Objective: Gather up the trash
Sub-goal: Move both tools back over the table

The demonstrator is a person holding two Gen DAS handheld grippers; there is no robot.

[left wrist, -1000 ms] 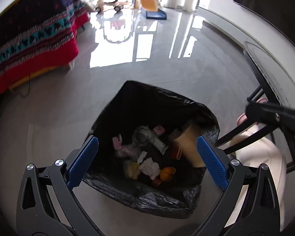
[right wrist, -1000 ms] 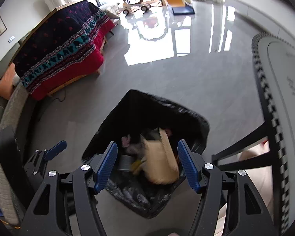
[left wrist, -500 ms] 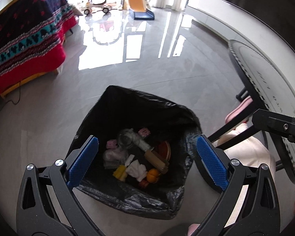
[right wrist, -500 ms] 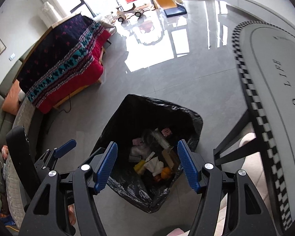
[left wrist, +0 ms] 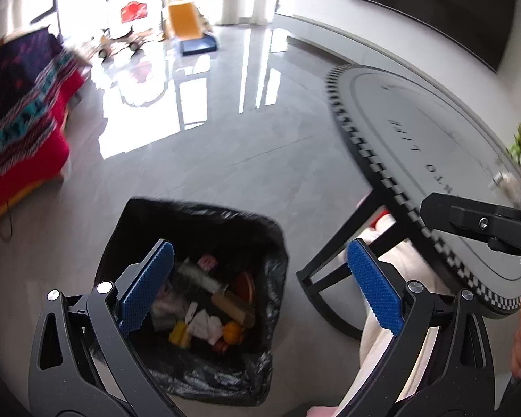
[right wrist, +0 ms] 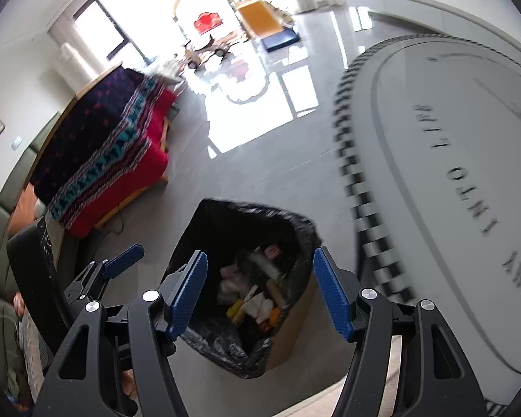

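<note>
A bin lined with a black trash bag [left wrist: 205, 222] stands on the grey floor, also in the right wrist view [right wrist: 232, 222]. Inside lie mixed trash [left wrist: 208, 309]: a brown paper piece, white tissue, a clear bottle, pink and orange bits; the trash also shows in the right wrist view [right wrist: 257, 292]. My left gripper [left wrist: 260, 288] is open and empty, above the bin's right side. My right gripper [right wrist: 260, 295] is open and empty, high above the bin. A small white scrap [left wrist: 507, 180] lies on the round table.
A round grey table [left wrist: 434, 160] with a checkered rim stands to the right, also in the right wrist view [right wrist: 444, 160]. A black chair frame [left wrist: 330, 264] with a pale cushion stands under it. A red patterned blanket [right wrist: 104, 153] covers furniture at left.
The brown paper piece dropped from my right gripper into the bag. Both grippers have risen and swung right, bringing the round table into view.
</note>
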